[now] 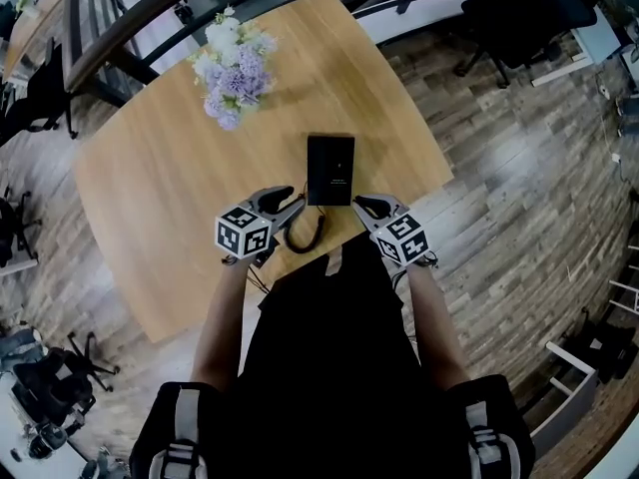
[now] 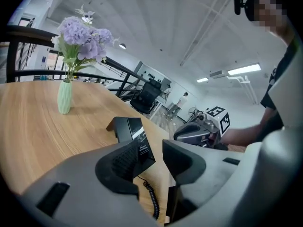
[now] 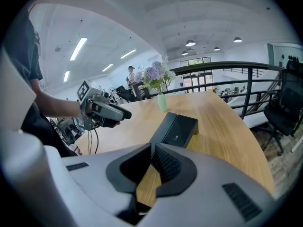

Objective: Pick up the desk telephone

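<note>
Head view: flowers (image 1: 232, 68) stand well beyond desk telephone (image 1: 330, 170); left tool (image 1: 290, 203) open, right tool (image 1: 361, 205) closed.

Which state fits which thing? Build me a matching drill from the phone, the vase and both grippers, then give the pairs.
1 desk telephone
2 vase
3 left gripper
4 right gripper

A jaws together
B pale green, holds purple flowers
C jaws apart, nothing gripped
D black, lying near the table edge

Pairs: 1-D, 2-B, 3-C, 4-A
</note>
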Motion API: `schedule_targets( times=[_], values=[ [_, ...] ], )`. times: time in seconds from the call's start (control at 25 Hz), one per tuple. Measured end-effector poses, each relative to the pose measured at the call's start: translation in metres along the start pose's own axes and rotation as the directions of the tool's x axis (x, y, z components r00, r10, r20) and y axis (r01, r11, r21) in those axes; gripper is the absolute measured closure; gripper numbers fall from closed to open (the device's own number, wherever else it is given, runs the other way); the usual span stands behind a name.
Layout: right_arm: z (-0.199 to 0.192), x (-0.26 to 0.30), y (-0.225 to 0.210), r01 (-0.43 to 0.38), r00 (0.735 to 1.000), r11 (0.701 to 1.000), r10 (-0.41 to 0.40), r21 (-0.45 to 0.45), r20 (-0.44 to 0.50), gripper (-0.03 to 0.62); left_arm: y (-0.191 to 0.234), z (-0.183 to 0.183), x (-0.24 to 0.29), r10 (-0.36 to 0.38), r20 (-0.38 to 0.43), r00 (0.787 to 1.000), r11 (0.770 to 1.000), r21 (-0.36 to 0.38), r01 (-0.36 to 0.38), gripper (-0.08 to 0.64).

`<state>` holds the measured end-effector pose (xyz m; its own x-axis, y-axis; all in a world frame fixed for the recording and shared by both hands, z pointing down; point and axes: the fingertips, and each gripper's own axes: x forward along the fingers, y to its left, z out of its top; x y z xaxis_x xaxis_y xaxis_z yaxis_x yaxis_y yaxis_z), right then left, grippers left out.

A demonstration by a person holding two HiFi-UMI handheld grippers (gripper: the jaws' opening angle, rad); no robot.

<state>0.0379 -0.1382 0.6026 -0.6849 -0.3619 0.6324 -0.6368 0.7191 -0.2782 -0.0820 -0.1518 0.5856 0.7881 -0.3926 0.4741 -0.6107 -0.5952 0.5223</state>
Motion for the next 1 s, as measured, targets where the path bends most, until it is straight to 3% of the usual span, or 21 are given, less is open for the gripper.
schedule_targets(
  times=[0.32,0.8,0.84,0.92,1.0],
  values=[
    [-0.011,0.011,-0.011,-0.036,0.999,0.998,0.037,0.048,-0.027,0.554,0.004,-0.015,0.028,-0.068,-0.071,0.995,0.996,-0.057,0.064,0.334],
    [-0.021,0.033,-0.035,-0.059,0.996,0.993,0.066,0.099,-0.065,0.551,0.029,-0.031,0.061,-0.073,-0.146,0.987,0.992,-0.112,0.057,0.279],
    [-0.022,0.036,-0.037,-0.06,0.995,0.992,0.067,0.107,-0.069,0.544,0.032,-0.033,0.063,-0.071,-0.15,0.986,0.992,-0.116,0.054,0.274],
    [-0.025,0.042,-0.042,-0.063,0.994,0.99,0.073,0.123,-0.079,0.456,0.036,-0.035,0.069,-0.067,-0.161,0.985,0.992,-0.117,0.048,0.268],
    [-0.027,0.047,-0.045,-0.066,0.993,0.99,0.078,0.127,-0.09,0.426,0.039,-0.036,0.074,-0.064,-0.175,0.983,0.992,-0.114,0.044,0.264]
  ],
)
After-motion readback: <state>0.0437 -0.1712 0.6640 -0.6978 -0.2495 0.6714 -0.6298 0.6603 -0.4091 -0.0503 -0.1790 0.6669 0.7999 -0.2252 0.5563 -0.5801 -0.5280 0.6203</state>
